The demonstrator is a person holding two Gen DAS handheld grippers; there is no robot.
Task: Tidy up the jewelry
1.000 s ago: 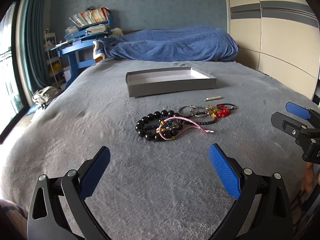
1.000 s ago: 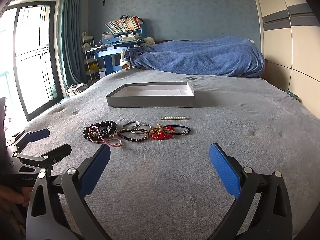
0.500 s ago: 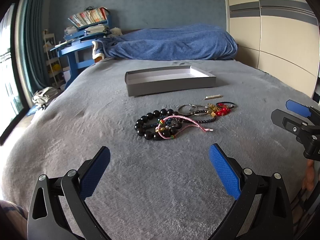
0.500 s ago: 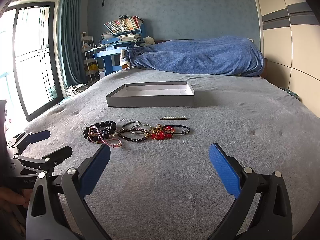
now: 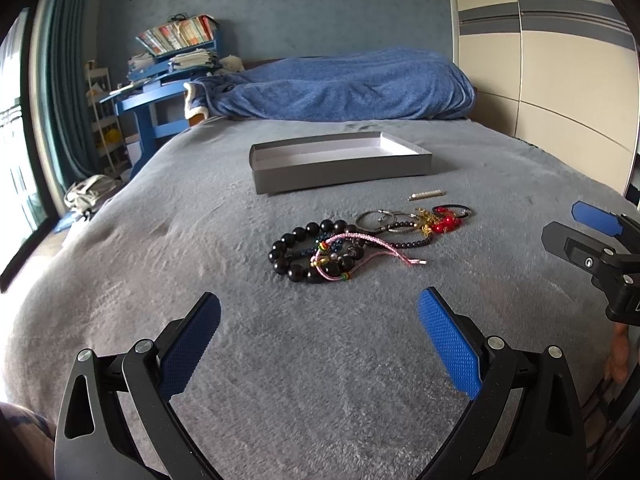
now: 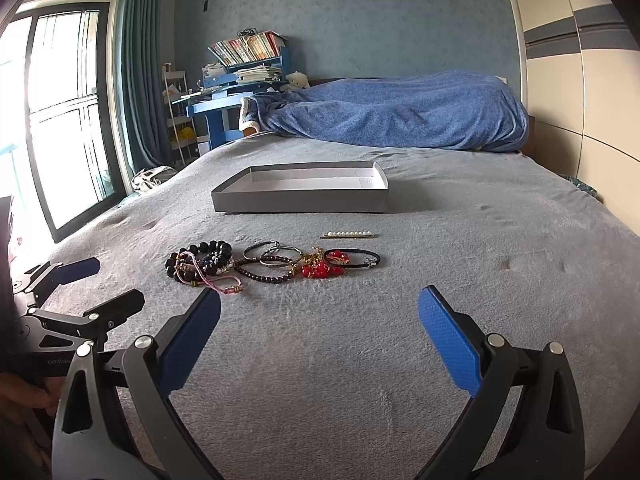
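Now: both hand-held grippers spread, holding nothing.
Left hand-held gripper [image 5: 319, 344] and right hand-held gripper [image 6: 319, 344] hover over the grey bed [image 6: 480, 264]; jewelry pile [image 6: 272, 264] lies ahead, pearl clip [image 6: 349, 234] just beyond, grey tray [image 6: 304, 200] behind.

So the jewelry pile [image 6: 272, 262] is lying on the bed [image 6: 480, 280], with the tray [image 6: 300, 200] sitting just behind it. A pearl clip [image 6: 348, 234] is resting between them, and a blanket [image 6: 392, 116] is bunching up way behind.
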